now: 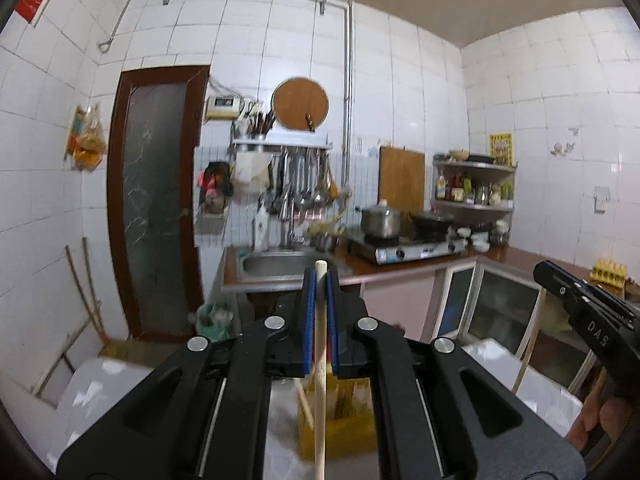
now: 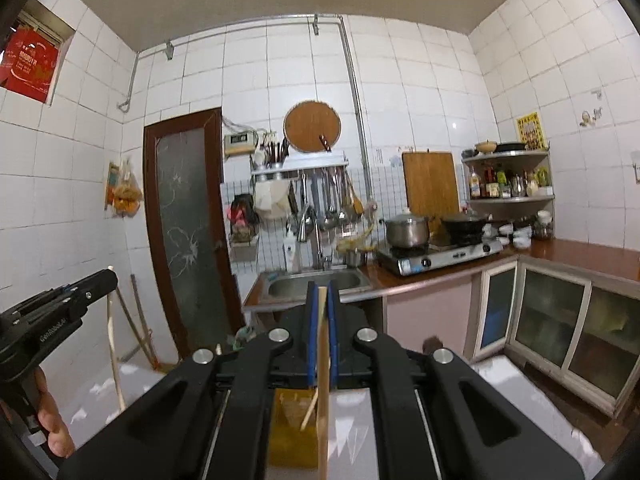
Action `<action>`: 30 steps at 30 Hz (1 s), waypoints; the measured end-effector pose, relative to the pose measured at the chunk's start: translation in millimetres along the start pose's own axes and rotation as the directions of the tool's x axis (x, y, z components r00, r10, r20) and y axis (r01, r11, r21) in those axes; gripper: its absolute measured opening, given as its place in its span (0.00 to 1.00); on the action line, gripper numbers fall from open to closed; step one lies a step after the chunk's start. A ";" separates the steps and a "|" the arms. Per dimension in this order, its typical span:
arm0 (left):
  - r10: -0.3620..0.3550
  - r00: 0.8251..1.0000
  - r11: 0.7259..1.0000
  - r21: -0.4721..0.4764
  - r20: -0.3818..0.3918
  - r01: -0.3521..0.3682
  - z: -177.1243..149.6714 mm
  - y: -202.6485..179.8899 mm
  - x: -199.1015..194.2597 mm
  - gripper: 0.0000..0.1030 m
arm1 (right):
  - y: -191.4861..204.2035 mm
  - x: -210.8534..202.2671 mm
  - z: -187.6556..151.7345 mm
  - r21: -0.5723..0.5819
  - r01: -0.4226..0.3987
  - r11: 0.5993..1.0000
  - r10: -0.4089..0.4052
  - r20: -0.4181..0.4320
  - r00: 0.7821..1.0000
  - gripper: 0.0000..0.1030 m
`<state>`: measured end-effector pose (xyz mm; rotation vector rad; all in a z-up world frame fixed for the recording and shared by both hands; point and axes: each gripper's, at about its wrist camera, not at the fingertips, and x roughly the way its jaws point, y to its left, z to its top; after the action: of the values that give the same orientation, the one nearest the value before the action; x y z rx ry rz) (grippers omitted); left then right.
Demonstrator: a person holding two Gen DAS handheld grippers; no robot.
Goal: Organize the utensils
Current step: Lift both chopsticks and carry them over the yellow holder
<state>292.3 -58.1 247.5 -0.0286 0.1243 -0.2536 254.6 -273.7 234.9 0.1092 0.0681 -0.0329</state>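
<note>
My left gripper (image 1: 320, 280) is shut on a round pale wooden stick (image 1: 319, 360), a utensil handle that stands upright between the blue pads and runs down past the frame's bottom. My right gripper (image 2: 322, 292) is shut on a flat wooden chopstick-like stick (image 2: 322, 380), also upright. Below both grippers stands a yellow utensil holder (image 1: 340, 424) with wooden sticks in it; it also shows in the right wrist view (image 2: 292, 428). The right gripper shows at the right of the left wrist view (image 1: 538, 270), the left gripper at the left of the right wrist view (image 2: 110, 278).
A white glossy surface (image 2: 360, 424) bears the holder. Behind are a steel sink (image 2: 316, 282), a gas stove (image 2: 440, 254) with a pot and wok, hanging ladles (image 2: 324, 200), a corner shelf of bottles (image 2: 508, 184), glass cabinets (image 2: 560, 320) and a brown door (image 2: 188, 220).
</note>
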 end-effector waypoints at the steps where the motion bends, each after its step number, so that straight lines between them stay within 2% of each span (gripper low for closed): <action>1: -0.007 1.000 1.000 0.001 0.015 0.007 6.9 -1.0 9.6 0.04 | 0.1 8.3 7.5 0.002 -0.003 1.000 0.003 0.016 1.000 0.05; 5: -0.002 0.997 0.999 0.033 0.075 -0.001 19.3 -10.7 40.7 0.04 | 4.6 37.2 22.9 -0.010 -0.012 1.000 0.012 0.062 0.998 0.05; 9: -0.002 0.995 1.000 0.020 0.102 0.000 13.1 -11.7 74.3 0.04 | 11.2 66.5 21.1 -0.011 -0.018 1.000 0.019 0.103 0.994 0.05; 15: -0.010 0.995 1.000 -0.008 0.096 0.010 -20.6 -4.5 123.6 0.04 | 6.0 99.0 -6.0 0.048 -0.066 0.997 0.060 0.117 0.991 0.05; 18: 0.010 0.995 1.000 -0.003 0.103 -0.010 -41.0 -0.1 144.7 0.04 | 0.8 117.3 -26.3 0.078 -0.089 0.993 0.080 0.112 0.990 0.05; 24: 0.000 1.000 1.000 -0.006 0.022 0.000 -83.4 7.2 175.3 0.04 | 3.0 142.6 -57.6 0.045 -0.085 0.995 0.083 0.053 0.995 0.05; 28: -0.012 0.998 1.000 -0.016 -0.054 0.011 -101.4 14.4 179.7 0.05 | 1.0 152.8 -82.2 0.033 -0.103 0.994 0.104 -0.023 0.994 0.05; 30: 0.005 0.996 1.000 -0.012 -0.087 -0.006 -109.7 17.2 176.3 0.05 | -0.6 152.4 -92.4 0.027 -0.098 0.995 0.100 -0.053 0.994 0.06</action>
<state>452.0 -87.2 116.9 -0.0293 0.2122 -0.2487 400.5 -268.6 132.6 0.1374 0.1163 0.0685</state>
